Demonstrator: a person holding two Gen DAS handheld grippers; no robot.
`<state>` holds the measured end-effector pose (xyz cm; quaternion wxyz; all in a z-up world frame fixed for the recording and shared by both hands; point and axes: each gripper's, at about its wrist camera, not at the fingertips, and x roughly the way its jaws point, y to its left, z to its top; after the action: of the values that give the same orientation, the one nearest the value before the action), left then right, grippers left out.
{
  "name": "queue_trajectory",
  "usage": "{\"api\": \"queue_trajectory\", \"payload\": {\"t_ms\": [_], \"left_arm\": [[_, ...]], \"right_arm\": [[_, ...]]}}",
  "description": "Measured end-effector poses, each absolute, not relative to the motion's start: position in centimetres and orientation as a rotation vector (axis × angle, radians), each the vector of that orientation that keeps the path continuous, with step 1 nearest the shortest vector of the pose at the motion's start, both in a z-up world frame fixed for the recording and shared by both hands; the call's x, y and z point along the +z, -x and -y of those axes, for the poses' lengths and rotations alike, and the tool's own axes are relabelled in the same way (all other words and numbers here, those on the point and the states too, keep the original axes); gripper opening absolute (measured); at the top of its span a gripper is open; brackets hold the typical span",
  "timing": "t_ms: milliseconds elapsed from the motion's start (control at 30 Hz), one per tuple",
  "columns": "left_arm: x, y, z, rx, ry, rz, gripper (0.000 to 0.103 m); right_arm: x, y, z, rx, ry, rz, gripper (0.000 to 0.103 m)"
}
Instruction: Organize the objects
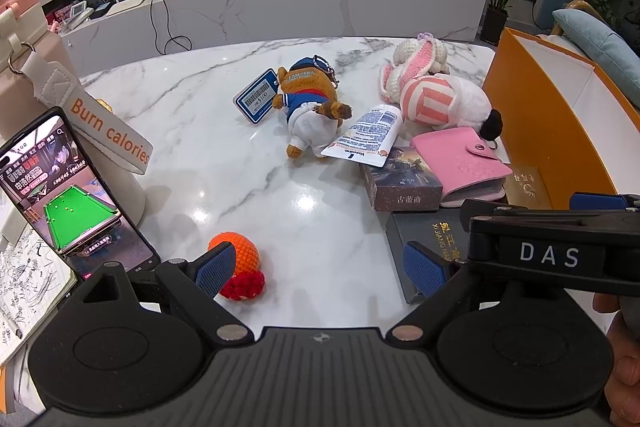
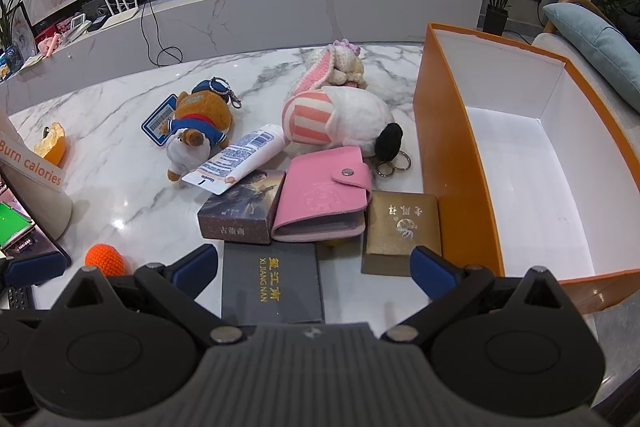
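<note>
Clutter for sorting lies on the marble table [image 2: 120,163] just left of the empty orange box [image 2: 448,155], which serves as landmark. Nearest its wall sits a stiff gold booklet [image 2: 402,227]; further left lie a soft padded pink wallet [image 2: 324,203], a rigid card box [image 2: 240,215], a dark book [image 2: 272,283], a squashy lotion tube [image 2: 236,159] and light plush toys, including a bear [image 2: 200,131]. Books probably want gripping across their edges, toys by the body. Left gripper [image 1: 320,263] and right gripper [image 2: 316,267] both hover spread wide, holding nothing.

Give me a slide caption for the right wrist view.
Open right gripper above dark box, empty orange box alongside.
</note>
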<state>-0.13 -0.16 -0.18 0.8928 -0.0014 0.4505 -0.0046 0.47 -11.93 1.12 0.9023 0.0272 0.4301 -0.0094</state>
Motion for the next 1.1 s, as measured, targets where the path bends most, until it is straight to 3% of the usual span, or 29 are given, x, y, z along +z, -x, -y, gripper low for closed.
{"api": "queue_trajectory", "payload": {"t_ms": [1100], "left_arm": [[-0.18,0.07,0.26,-0.009,0.000,-0.937,0.103]], "right_arm": [[0.77,-0.19,12.08,-0.022,-0.061,-0.895,0.102]]}}
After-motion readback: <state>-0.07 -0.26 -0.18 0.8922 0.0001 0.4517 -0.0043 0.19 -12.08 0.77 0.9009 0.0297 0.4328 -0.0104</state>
